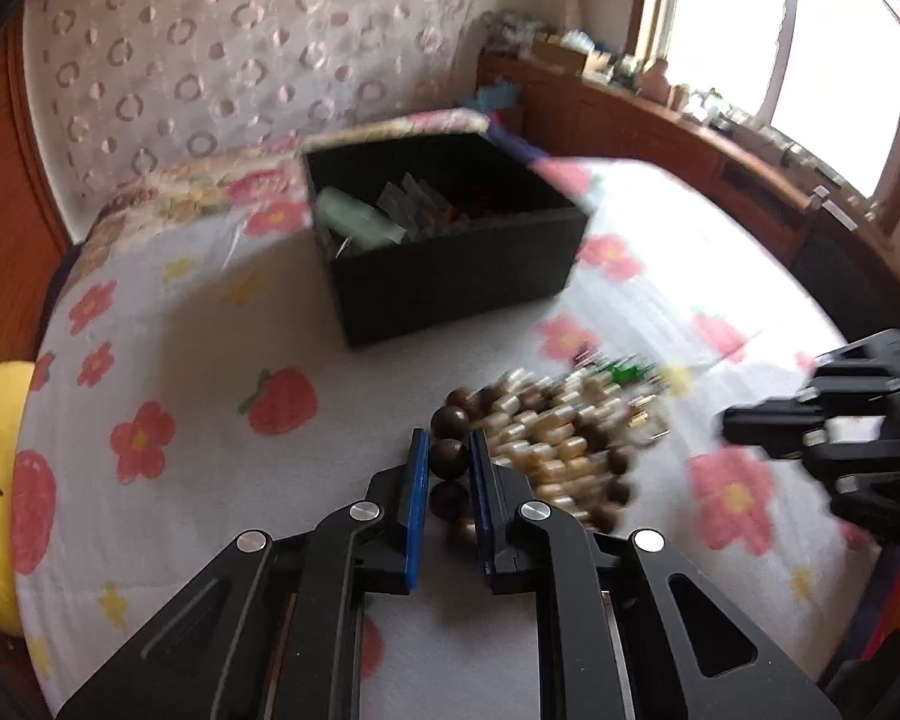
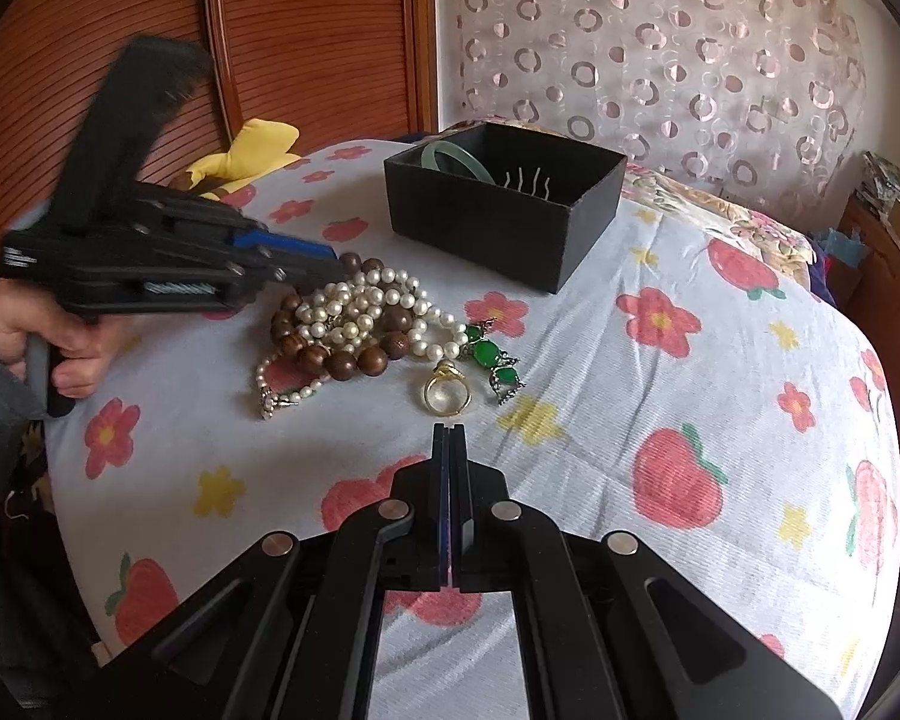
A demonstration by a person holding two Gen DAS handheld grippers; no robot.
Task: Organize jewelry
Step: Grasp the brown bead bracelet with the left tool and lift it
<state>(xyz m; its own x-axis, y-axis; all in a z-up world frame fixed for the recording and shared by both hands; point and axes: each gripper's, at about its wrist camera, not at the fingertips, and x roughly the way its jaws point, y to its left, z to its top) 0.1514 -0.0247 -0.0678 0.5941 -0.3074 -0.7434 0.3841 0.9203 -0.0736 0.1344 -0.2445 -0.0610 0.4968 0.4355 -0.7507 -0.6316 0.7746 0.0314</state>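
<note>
between my left gripper [image 1: 450, 462] fingers, blue pads [image 1: 417, 480] either side, sits a dark wooden bead of the brown bead bracelet [image 1: 450, 459]; the jaws are clamped on it. beyond it the heap of jewelry lies on the flowered bedspread [image 1: 180, 312], blurred here, so i think the pale beads in it are the pearl strands [image 1: 546, 438] but the smear makes it hard to be sure. farther back stands the black box [image 1: 450, 276], open on top, with a pale green bangle [image 1: 354, 216] inside. my right gripper [image 1: 750, 426] shows at the right edge.

from the right wrist view, my right gripper [image 2: 449, 438] has its fingers pressed together with nothing in them, hovering just short of a gold ring [image 2: 446, 393]. beside the ring lies a green stone piece [image 2: 487, 354], touching the pearl strands [image 2: 360, 306], which are tangled with the brown bead bracelet [image 2: 342, 360]. my left gripper [image 2: 330, 258] reaches into the far side of that heap, my left hand [image 2: 48, 336] on its handle. the black box [image 2: 498, 228] stands behind, apart from the heap, the bangle [image 2: 450, 159] leaning in it. a yellow plush [image 2: 252, 147] lies by the wooden headboard [image 2: 306, 30].
</note>
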